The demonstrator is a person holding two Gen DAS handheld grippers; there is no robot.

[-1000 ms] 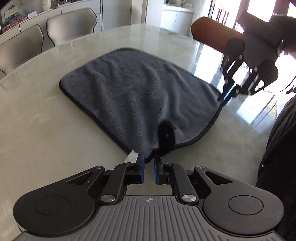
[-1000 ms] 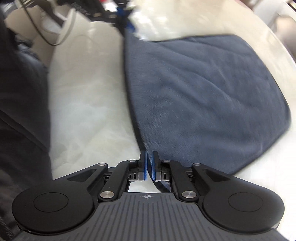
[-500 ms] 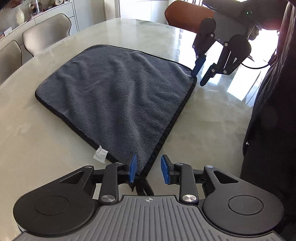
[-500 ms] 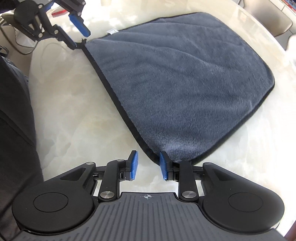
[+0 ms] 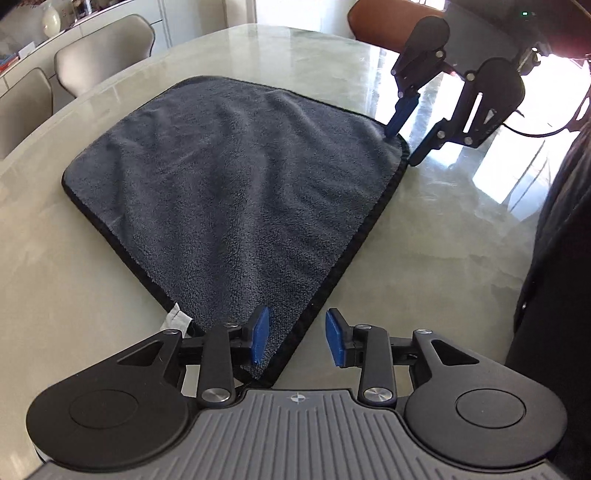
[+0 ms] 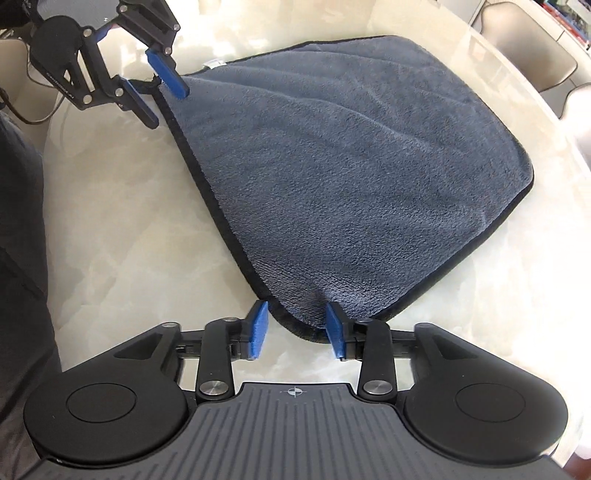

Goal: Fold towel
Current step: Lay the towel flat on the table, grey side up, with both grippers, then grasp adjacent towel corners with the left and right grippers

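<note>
A grey towel with a black hem lies flat and spread on the pale marble table; it also shows in the right wrist view. My left gripper is open, its jaws on either side of the towel's near corner, holding nothing. It also shows in the right wrist view. My right gripper is open over the other near corner, empty. In the left wrist view it hovers at the towel's far right corner.
A white label sticks out of the hem by my left gripper. Beige chairs stand beyond the table's far edge, an orange-brown chair at the back right. A person in dark clothes stands on the right.
Both grippers were shut on the towel's near corners one second ago and have opened wide. The towel has dropped flat onto the table.
</note>
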